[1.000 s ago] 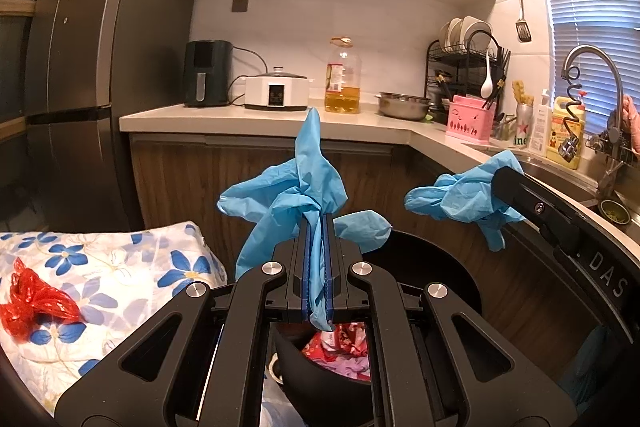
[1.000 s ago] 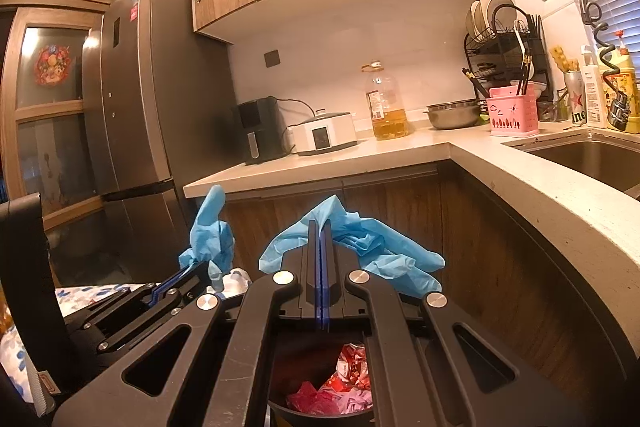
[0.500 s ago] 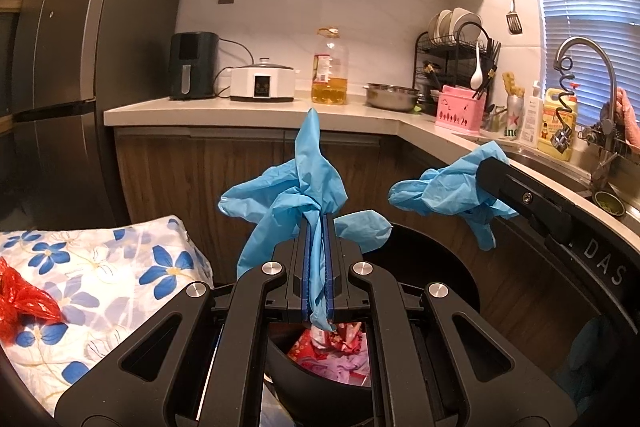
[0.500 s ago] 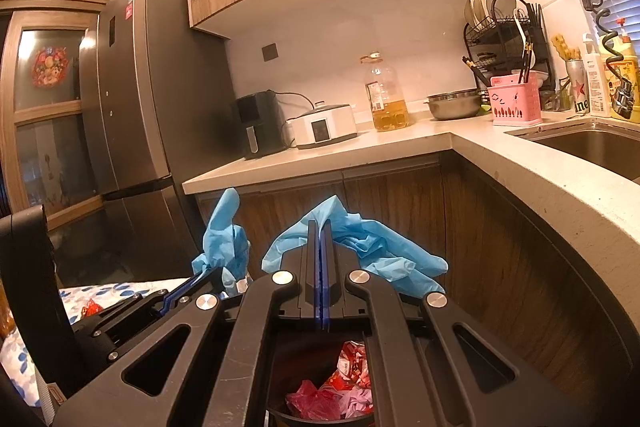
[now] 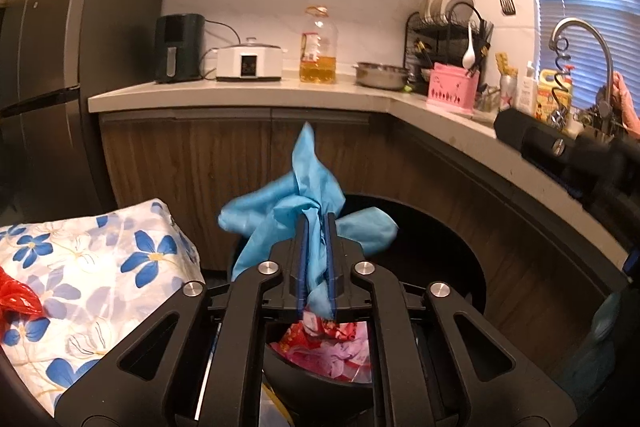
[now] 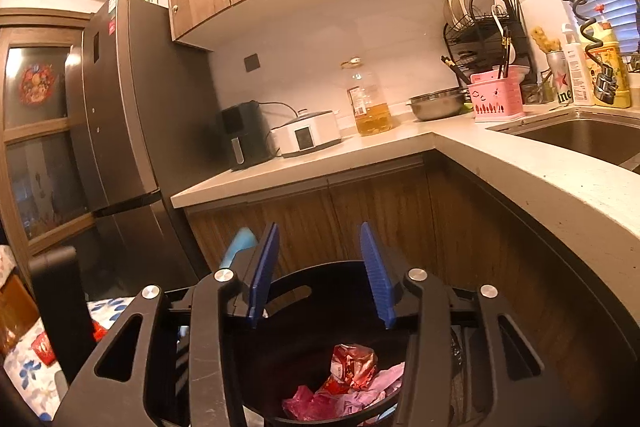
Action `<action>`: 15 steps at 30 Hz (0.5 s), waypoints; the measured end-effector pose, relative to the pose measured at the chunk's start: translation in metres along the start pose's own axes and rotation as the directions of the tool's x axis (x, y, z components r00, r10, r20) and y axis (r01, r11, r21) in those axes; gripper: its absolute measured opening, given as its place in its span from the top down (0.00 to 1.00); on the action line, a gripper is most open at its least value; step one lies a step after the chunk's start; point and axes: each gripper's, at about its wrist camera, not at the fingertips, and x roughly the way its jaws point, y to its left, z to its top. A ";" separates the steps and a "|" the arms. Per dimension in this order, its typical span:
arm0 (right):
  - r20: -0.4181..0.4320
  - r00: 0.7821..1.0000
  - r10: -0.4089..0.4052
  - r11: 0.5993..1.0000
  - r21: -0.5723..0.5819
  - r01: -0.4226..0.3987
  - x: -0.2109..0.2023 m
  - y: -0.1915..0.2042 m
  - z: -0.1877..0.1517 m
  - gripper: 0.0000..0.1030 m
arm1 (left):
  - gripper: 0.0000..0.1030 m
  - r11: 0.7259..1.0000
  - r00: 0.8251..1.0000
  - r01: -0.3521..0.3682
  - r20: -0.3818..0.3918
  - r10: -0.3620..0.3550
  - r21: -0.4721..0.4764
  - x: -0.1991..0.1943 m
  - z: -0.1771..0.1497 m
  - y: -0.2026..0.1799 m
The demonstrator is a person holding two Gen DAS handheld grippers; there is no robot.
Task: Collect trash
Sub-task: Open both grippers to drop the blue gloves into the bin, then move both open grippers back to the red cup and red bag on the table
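A crumpled blue glove (image 5: 304,215) hangs between my left gripper's (image 5: 316,263) pads, above the black bin (image 6: 332,291), where red and pink wrappers (image 6: 352,379) lie heaped inside.

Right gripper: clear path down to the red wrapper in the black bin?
Probably yes. The right gripper stands open and empty right above the black bin, whose mouth is uncovered, and the red wrapper lies on top of the pink trash there.
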 end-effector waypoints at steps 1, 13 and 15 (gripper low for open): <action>0.000 1.000 0.001 1.000 0.002 -0.001 0.000 0.000 0.000 0.56 | 0.79 1.000 1.000 -0.002 -0.003 0.002 0.005 0.000 -0.001 -0.001; -0.012 1.000 -0.002 1.000 -0.009 0.002 -0.010 0.008 -0.005 0.50 | 0.25 0.992 0.994 -0.099 0.027 0.101 -0.082 -0.033 -0.015 0.031; -0.014 1.000 0.005 1.000 -0.019 -0.005 -0.015 0.013 -0.007 0.47 | 0.20 0.987 0.991 -0.124 0.034 0.128 -0.104 -0.047 -0.018 0.040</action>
